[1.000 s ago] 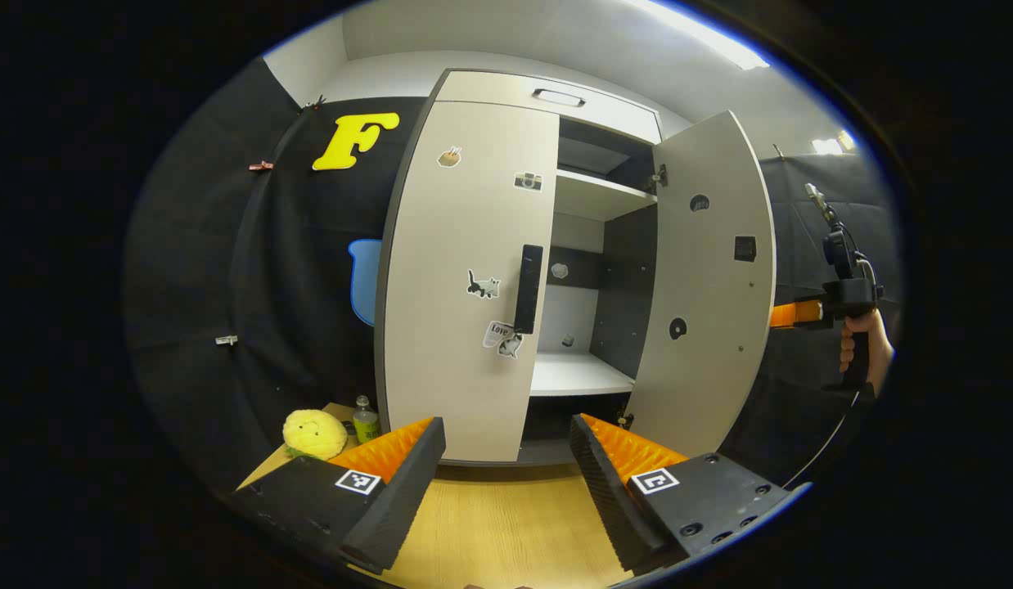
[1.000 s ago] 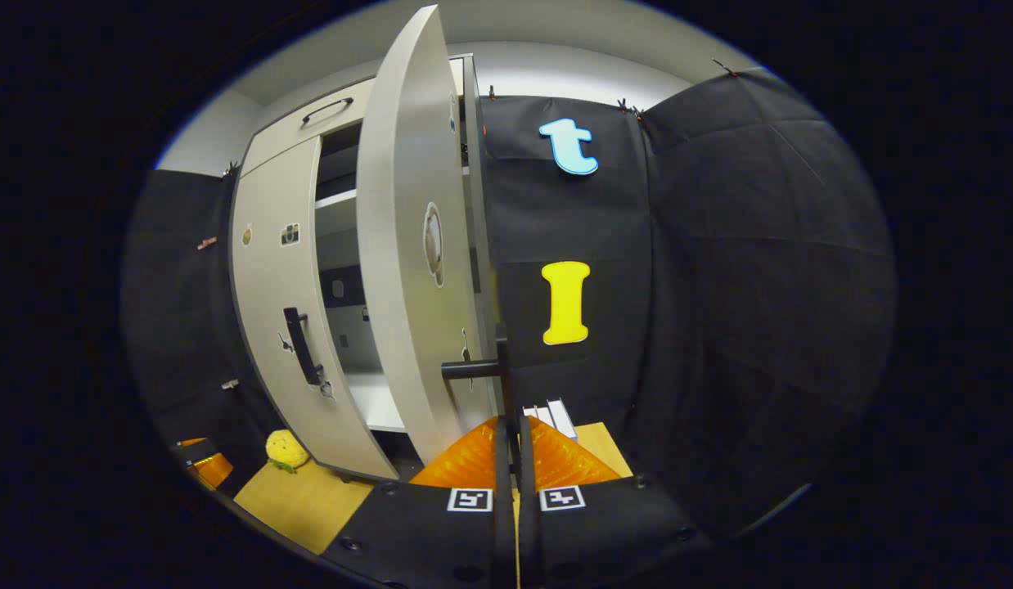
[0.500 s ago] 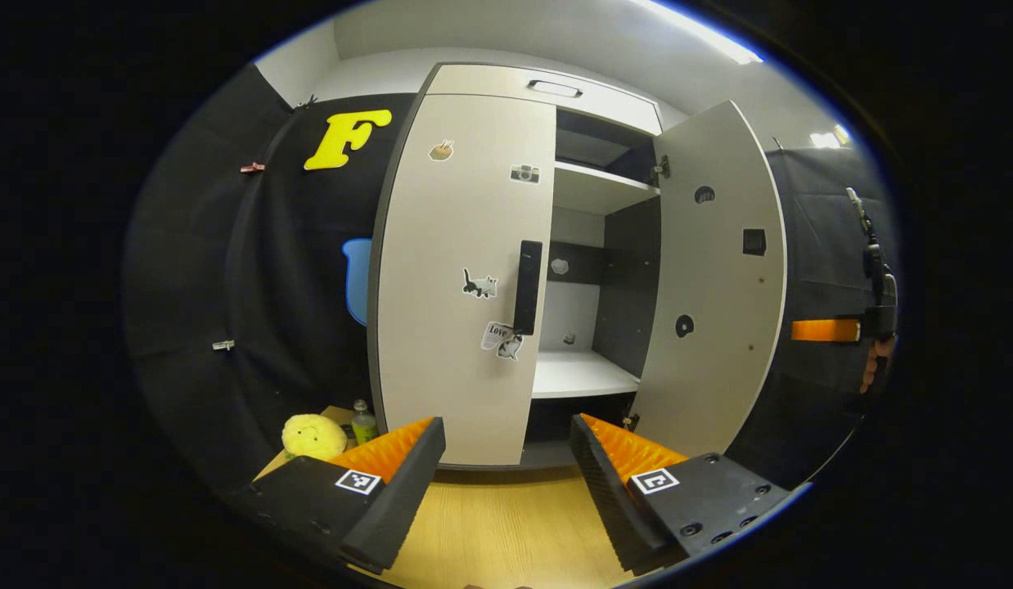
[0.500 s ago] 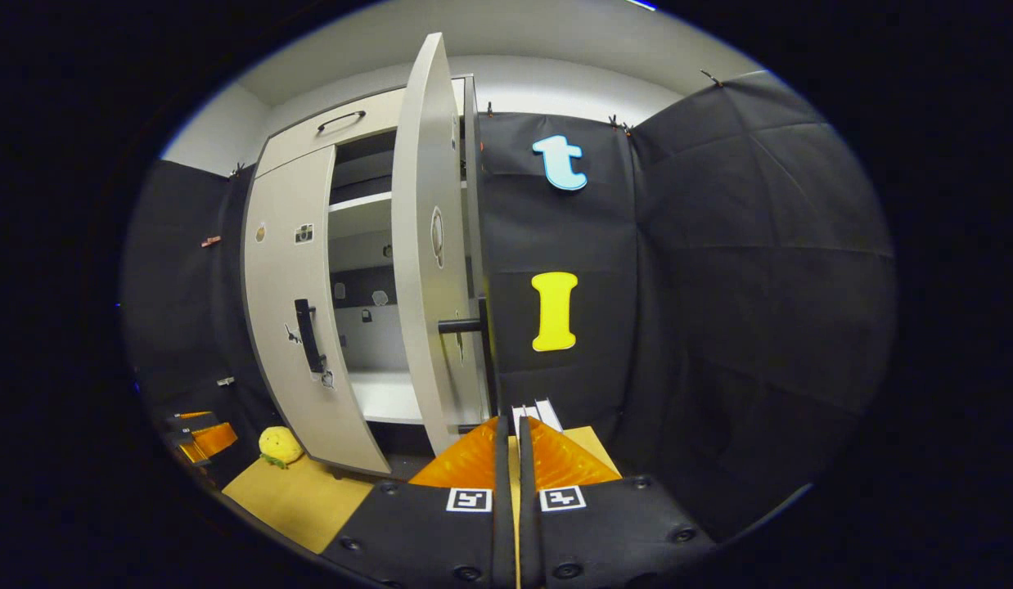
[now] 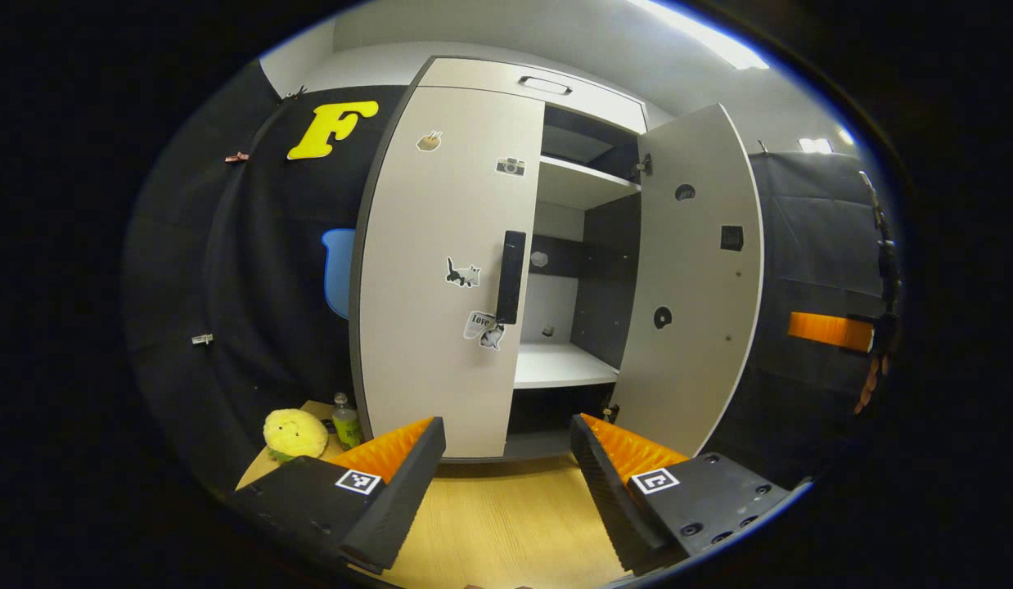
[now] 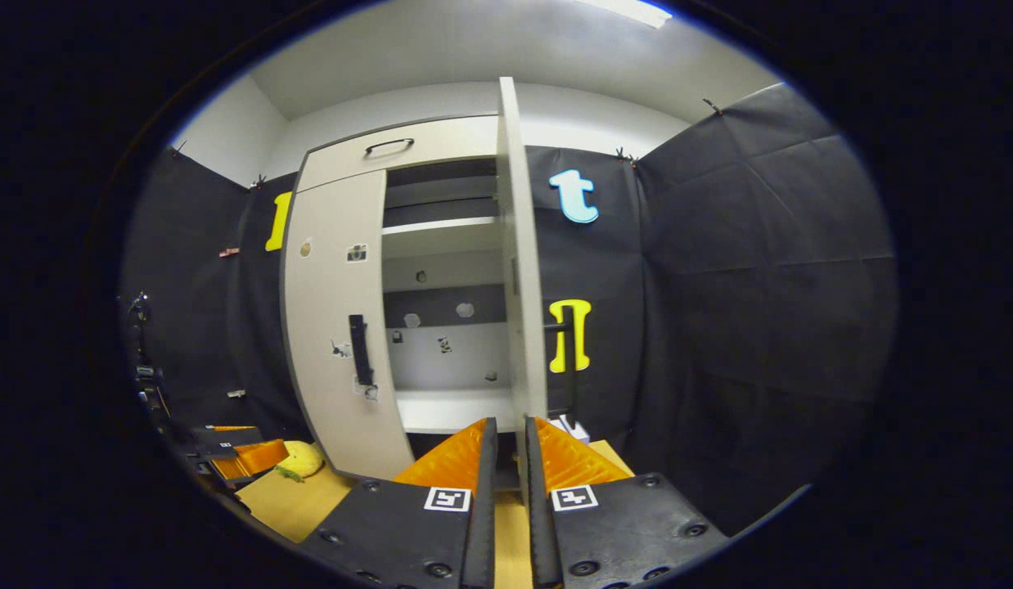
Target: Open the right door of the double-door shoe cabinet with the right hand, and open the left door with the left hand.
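The shoe cabinet's left door [image 5: 441, 270] is closed, its dark vertical handle [image 5: 511, 276] on the inner edge. The right door [image 5: 695, 278] is swung wide open, baring white shelves. My left gripper [image 5: 506, 458] is open and empty, well short of the left door. In the right gripper view the right door [image 6: 521, 270] shows edge-on, its handle [image 6: 565, 360] just past it. My right gripper [image 6: 508, 446] is back from that door, fingers parted by a narrow gap with nothing between them. The left door [image 6: 335, 327] and its handle [image 6: 357, 350] lie to the left.
A yellow plush toy [image 5: 294, 432] and a small green bottle [image 5: 344, 419] sit on the wooden floor [image 5: 506, 523] left of the cabinet. White boxes [image 6: 576, 427] lie right of it. The right gripper [image 5: 830, 331] and the hand holding it show at the far right.
The right gripper has let go of the right door's handle and drawn back; its fingers parted slightly. The right door has swung further open. The left gripper stays open, shifted a little.
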A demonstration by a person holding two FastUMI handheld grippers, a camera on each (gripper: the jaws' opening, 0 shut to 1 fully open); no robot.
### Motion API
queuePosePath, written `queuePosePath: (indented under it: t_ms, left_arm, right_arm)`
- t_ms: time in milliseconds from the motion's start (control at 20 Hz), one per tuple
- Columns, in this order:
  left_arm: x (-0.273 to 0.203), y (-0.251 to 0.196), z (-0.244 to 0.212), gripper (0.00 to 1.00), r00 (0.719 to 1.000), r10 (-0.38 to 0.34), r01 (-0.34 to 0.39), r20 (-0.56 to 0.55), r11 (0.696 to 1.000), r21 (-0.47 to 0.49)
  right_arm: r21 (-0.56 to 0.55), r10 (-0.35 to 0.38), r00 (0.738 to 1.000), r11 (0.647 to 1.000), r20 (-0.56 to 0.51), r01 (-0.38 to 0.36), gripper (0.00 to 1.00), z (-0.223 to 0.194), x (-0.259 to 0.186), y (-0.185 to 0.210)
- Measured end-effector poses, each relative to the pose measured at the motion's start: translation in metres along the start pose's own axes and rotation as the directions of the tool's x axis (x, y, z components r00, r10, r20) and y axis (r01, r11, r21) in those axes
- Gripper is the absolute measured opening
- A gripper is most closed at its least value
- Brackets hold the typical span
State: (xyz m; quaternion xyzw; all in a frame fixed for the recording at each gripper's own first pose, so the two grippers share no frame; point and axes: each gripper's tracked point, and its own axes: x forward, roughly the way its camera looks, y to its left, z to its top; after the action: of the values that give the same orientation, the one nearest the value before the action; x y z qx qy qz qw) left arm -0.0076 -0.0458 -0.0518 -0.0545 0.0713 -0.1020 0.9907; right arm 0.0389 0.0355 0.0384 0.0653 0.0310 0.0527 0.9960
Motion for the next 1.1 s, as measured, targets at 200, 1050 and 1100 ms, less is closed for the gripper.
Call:
queuePosePath:
  t_ms: [200, 1050, 1100]
  left_arm:
    - [-0.022, 0.019, 0.001, 0.95, 1.000, -0.003, 0.003, 0.013, 1.000, -0.021]
    - [0.063, 0.051, 0.066, 0.95, 0.984, 0.160, -0.161, 0.077, 0.987, 0.009]
    - [0.076, 0.049, 0.073, 0.95, 0.984, 0.159, -0.161, 0.079, 0.987, 0.017]
  right_arm:
    - [0.020, 0.025, 0.999, 1.000, -0.040, -0.024, 0.35, -0.018, 0.000, 0.033]
    - [-0.108, 0.103, 0.989, 0.988, -0.105, -0.114, 1.00, -0.090, 0.052, 0.058]
    - [-0.105, 0.115, 0.987, 0.986, -0.112, -0.127, 1.00, -0.095, 0.053, 0.060]
